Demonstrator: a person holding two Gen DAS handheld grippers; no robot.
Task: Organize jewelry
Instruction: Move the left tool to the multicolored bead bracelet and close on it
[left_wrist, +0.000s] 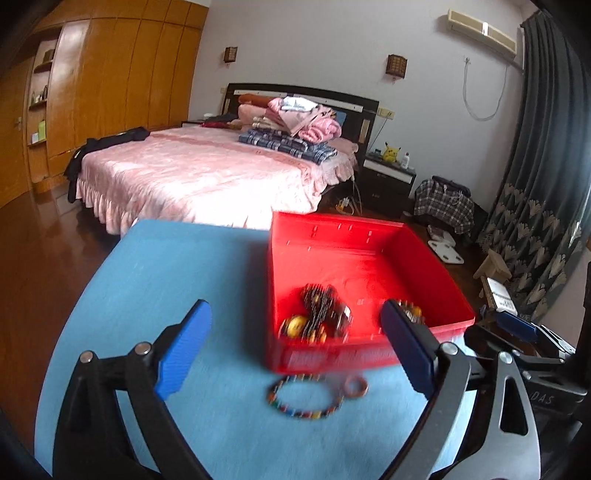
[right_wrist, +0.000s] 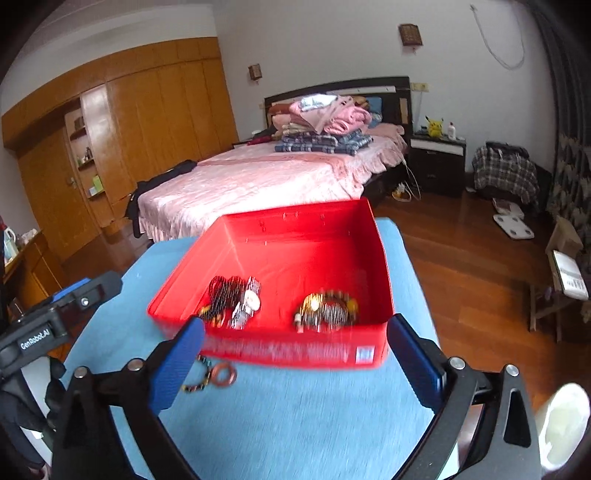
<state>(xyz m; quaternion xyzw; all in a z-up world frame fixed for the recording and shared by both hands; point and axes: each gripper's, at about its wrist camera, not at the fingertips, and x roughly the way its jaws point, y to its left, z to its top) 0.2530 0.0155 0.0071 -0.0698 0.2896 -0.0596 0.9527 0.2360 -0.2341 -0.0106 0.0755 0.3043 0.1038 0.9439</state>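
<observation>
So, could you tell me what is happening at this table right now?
A person is sorting jewelry into a red bin on a blue-covered table. Both the left gripper and the right gripper are open and empty. Several pieces already lie inside; a beaded bracelet and a copper ring remain outside.

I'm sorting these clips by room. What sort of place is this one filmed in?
Almost surely a home bedroom: a bed under a pink cover stacked with folded clothes, a wall of wooden wardrobes, and a nightstand beside the bed. The red jewelry box sits on a blue-covered table.
</observation>
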